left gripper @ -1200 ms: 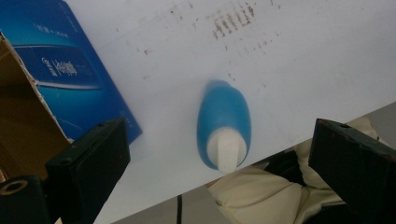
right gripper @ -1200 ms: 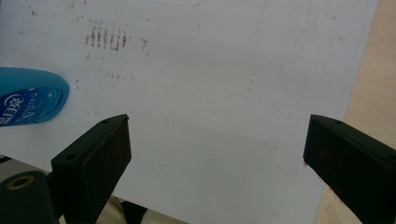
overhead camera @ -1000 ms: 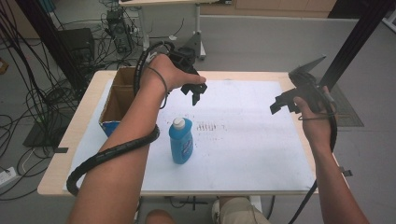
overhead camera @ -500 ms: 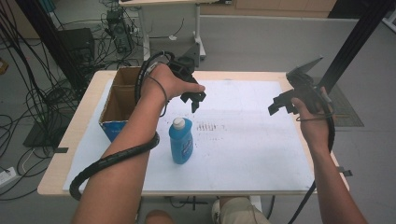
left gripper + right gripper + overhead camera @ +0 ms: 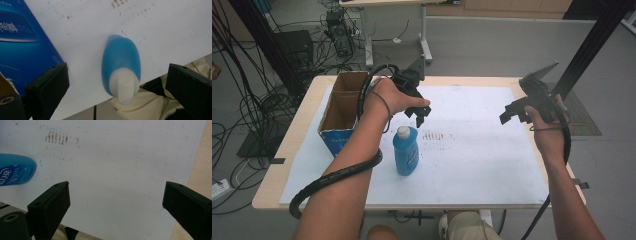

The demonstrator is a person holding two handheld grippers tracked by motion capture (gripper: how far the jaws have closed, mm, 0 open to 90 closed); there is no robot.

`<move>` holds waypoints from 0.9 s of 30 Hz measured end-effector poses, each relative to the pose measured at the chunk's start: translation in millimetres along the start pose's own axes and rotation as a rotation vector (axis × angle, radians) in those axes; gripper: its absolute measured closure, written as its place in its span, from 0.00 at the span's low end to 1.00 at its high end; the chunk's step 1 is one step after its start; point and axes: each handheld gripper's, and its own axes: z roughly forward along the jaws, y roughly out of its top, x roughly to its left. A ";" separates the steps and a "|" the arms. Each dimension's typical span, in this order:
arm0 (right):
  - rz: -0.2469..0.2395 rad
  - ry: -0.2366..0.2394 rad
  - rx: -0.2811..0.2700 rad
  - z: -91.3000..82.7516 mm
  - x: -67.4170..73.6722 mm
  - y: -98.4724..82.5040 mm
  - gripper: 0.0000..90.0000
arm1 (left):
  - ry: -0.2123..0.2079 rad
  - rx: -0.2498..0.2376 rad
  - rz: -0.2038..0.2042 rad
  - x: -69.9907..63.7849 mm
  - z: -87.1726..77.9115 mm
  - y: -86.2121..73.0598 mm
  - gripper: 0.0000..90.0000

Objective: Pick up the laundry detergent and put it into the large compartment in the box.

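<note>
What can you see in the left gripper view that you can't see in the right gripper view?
The left gripper view looks down on the blue bottle's white cap and takes in the blue side of the cardboard box. The right gripper view has rows of brown smudges and the bare wooden table edge. Both share the blue bottle, the white sheet, and a wide-open claw.

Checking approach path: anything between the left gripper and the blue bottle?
Nothing. In the left gripper view the open jaws frame the blue bottle from above, with just air between; the left gripper hovers over its cap.
</note>
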 end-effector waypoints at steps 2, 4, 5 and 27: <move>0.000 0.000 0.000 0.4 0.2 -0.1 0.08 | -0.003 0.000 -0.001 0.5 2.8 -0.8 0.06; 0.000 0.000 0.001 0.7 0.6 0.1 0.08 | -0.002 0.006 0.000 0.4 5.8 -0.8 0.06; 0.000 0.000 0.002 1.0 0.9 0.3 0.08 | -0.008 0.009 0.001 1.0 9.4 -1.1 0.06; -0.003 0.000 0.010 5.6 3.3 0.9 0.08 | -0.014 0.035 0.020 -0.9 49.2 -4.9 0.06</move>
